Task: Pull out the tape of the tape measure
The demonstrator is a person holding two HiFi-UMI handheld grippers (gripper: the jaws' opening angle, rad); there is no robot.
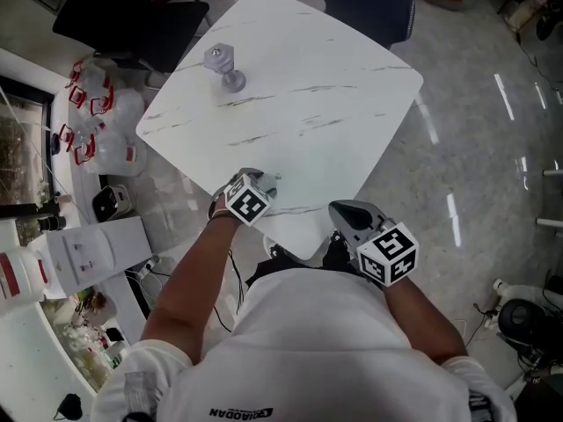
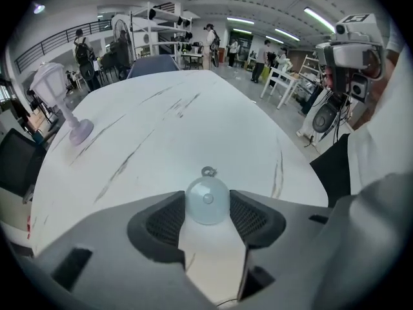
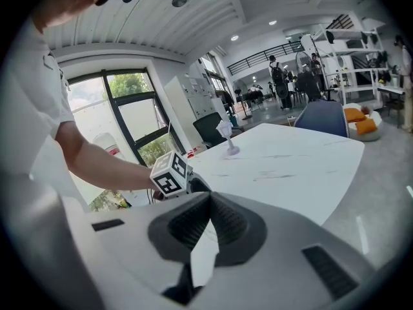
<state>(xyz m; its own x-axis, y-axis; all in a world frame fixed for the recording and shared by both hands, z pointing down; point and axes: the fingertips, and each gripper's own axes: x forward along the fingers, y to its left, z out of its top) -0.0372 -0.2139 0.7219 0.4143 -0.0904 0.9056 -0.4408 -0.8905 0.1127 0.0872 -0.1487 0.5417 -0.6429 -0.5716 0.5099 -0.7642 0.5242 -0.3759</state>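
A small round pale-blue tape measure [image 2: 207, 200] with a metal ring [image 2: 208, 171] at its front lies on the white marble table [image 1: 299, 86], near its front corner. My left gripper [image 2: 207, 206] has it between its jaw tips, and both pads touch its sides. In the head view the left gripper [image 1: 262, 183] rests on the table by that corner. My right gripper [image 1: 345, 209] hangs off the table edge close to the person's body. In its own view the right gripper [image 3: 208, 199] is shut with nothing in it.
A small lilac fan-like object [image 1: 227, 67] stands at the table's far left. A dark blue chair [image 1: 369, 3] and a black chair [image 1: 132, 16] sit beyond the table. Water jugs [image 1: 106, 121] and boxes crowd the floor at the left.
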